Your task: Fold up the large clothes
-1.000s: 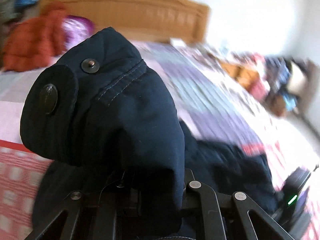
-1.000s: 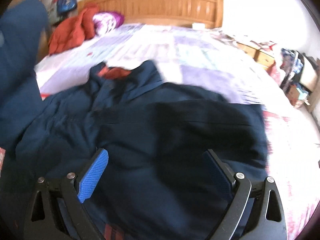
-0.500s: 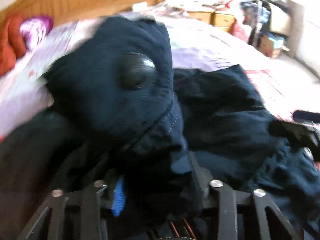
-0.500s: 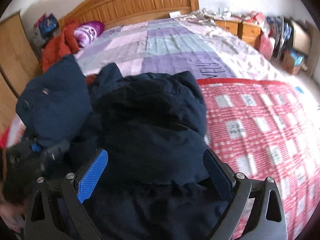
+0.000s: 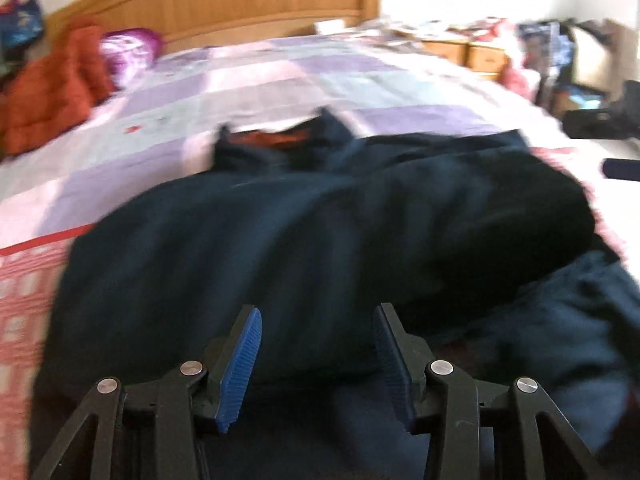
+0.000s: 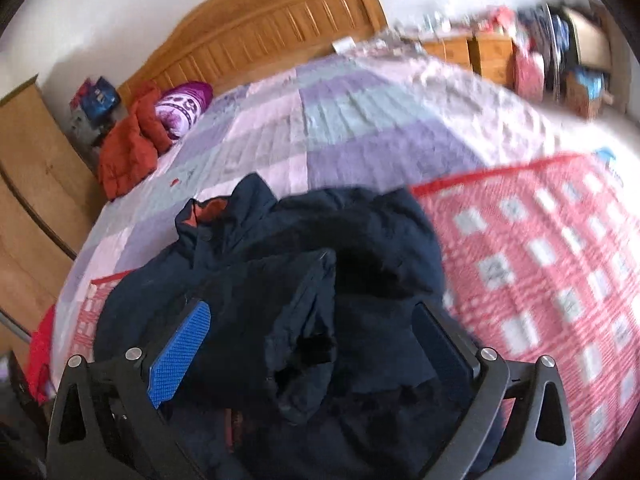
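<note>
Nearest in the left wrist view, the left gripper (image 5: 316,360) hangs over the dark blue coat (image 5: 320,240) with its jaws parted and nothing pinched between the blue pads (image 5: 240,364); they have just been opening, and the cuff with its snap buttons that filled this view a second ago now lies dropped on the pile. In the right wrist view, the right gripper (image 6: 316,356) stands spread as wide as it goes, its jaws having just opened a little further, a loose sleeve lying between the pads without being pressed. The coat lies bunched on the bed (image 6: 360,132), half on the red checked cover (image 6: 540,280) from 1 to 4 o'clock, its collar with orange lining at 11 o'clock. Further off at 10 o'clock sit an orange jacket (image 6: 128,148) and a purple pillow (image 6: 184,106) before the wooden headboard (image 6: 260,36). The risk, as I judge it: the thick sleeve may spring back or slide off the heap since nothing pins it, and a grab into this lump could catch several layers and drag the fold apart
</note>
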{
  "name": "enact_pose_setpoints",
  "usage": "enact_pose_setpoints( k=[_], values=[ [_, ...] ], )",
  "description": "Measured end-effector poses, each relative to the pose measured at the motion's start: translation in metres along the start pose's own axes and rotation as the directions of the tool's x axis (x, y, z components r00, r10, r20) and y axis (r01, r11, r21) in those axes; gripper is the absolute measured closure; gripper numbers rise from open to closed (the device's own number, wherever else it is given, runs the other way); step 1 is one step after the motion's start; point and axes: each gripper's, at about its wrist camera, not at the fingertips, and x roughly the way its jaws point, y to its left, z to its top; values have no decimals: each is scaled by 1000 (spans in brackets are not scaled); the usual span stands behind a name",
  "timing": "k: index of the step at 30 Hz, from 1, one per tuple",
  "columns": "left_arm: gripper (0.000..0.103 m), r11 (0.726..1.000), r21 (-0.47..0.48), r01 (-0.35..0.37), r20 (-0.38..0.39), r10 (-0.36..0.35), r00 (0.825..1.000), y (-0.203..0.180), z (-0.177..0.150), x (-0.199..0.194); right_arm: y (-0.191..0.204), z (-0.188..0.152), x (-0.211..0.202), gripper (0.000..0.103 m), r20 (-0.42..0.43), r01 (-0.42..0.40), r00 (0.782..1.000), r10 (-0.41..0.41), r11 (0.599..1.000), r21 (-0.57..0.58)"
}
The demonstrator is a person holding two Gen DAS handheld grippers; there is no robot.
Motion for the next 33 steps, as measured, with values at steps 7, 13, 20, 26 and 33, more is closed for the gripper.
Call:
enact_pose_setpoints(
  k=[7,13,20,26,33],
  values=[
    [54,960,-135,-246,-114,231,966,93,-40,25,7,-17,80,10,-225,111,967,-121,992,-54],
    [57,880,-309,-361,-243,294,924,172,-83,45,49,-10,76,78,-145,99,980,-133,970,-223],
    [96,817,-480,-321,-244,227,943,213,-112,49,40,-11,90,81,-177,132,968,-179,960,-246],
    [95,842,-441,-312,-192,251,949,200,-98,36,51,-5,83,66,-209,133,958,-197,950,-284],
    [91,884,-372,-283,-124,254,959,177,-90,20,87,-1,20,32,11,196,978,-207,908,-371]
  ],
)
